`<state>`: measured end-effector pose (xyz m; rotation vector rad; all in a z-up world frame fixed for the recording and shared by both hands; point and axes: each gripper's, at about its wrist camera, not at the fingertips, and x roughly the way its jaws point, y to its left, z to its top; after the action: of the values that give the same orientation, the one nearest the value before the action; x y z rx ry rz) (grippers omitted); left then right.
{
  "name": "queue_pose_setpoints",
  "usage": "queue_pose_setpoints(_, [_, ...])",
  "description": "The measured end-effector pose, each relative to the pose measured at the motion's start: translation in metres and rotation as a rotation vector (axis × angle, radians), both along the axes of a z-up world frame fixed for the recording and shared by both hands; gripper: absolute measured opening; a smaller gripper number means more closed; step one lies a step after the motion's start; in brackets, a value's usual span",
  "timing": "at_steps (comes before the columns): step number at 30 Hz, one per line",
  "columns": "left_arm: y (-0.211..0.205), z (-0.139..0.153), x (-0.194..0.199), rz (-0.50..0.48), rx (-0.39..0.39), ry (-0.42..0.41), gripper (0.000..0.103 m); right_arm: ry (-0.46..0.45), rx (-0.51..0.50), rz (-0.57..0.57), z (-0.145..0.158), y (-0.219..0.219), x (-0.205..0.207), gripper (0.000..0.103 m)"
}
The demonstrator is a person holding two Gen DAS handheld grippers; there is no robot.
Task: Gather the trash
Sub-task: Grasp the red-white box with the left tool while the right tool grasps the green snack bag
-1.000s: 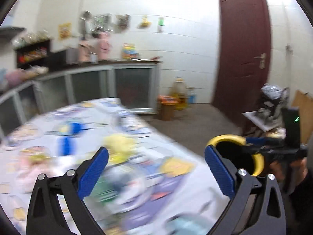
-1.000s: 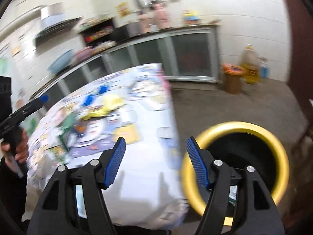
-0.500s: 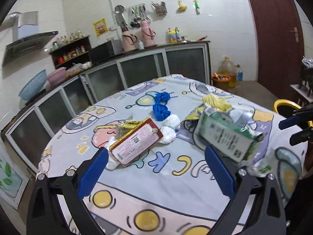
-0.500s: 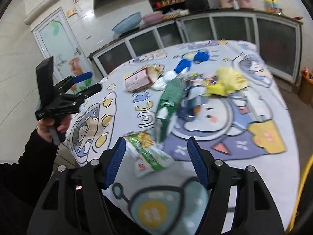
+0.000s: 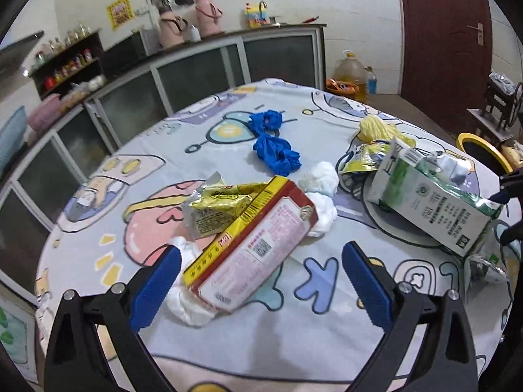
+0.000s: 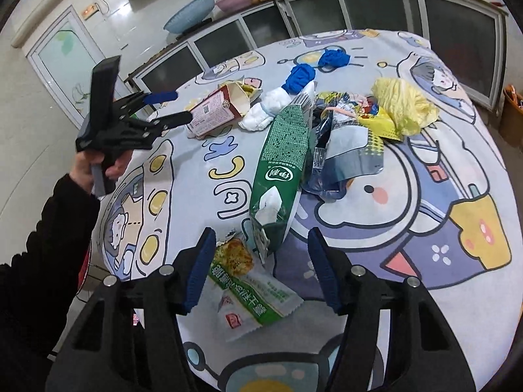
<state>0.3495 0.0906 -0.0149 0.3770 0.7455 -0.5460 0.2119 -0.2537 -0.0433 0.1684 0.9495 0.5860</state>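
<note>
Both the left gripper (image 5: 261, 281) and right gripper (image 6: 261, 261) hang spread, empty. Green milk carton (image 6: 281, 176) bears 伊利; red box (image 5: 251, 245) print seems unreadable.

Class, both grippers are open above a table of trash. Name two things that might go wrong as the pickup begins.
1. The left gripper faces the red box, which lies on white tissue; closing may catch only the tissue or push the box away.
2. The right gripper sits over a flat snack wrapper by the green carton; its fingers may slip off it.
</note>
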Motion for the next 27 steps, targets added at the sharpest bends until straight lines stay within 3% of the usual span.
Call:
queue_pose_setpoints(4, [0.001,-0.014,0.023,-0.043,-0.022,0.096,0.095,0.020,-0.013,0.004,-0.006,0.005,0.009,0.057])
queue_pose_setpoints(8, [-0.001,-0.031,0.034,-0.036,0.006,0.129,0.095,0.053,-0.014,0.008,-0.013,0.009,0.016,0.056])
queue_pose_setpoints(12, [-0.001,-0.033,0.040,-0.023,-0.049,0.158,0.094,0.058,-0.037,0.024,-0.017,0.018,0.019,0.050])
queue_pose_setpoints(15, [-0.003,-0.034,0.035,-0.012,-0.044,0.139,0.074,0.060,-0.049,0.034,-0.019,0.024,0.021,0.043])
queue_pose_setpoints(19, [-0.010,-0.039,0.027,0.031,0.021,0.098,0.076,0.099,0.003,0.009,-0.020,0.022,0.028,0.045])
queue_pose_setpoints(22, [-0.013,-0.036,0.021,0.012,0.001,0.094,0.078,0.067,0.007,-0.013,-0.011,0.021,0.028,0.045])
queue_pose_setpoints(23, [-0.013,-0.034,0.021,0.012,-0.012,0.093,0.076,0.058,0.005,-0.020,-0.009,0.021,0.028,0.040])
queue_pose_setpoints(24, [-0.011,-0.033,0.021,0.023,-0.035,0.099,0.066,0.050,-0.003,-0.020,-0.008,0.021,0.029,0.025])
queue_pose_setpoints(27, [-0.004,-0.029,0.023,0.086,-0.074,0.104,0.036,0.049,0.004,-0.024,-0.009,0.018,0.030,0.023])
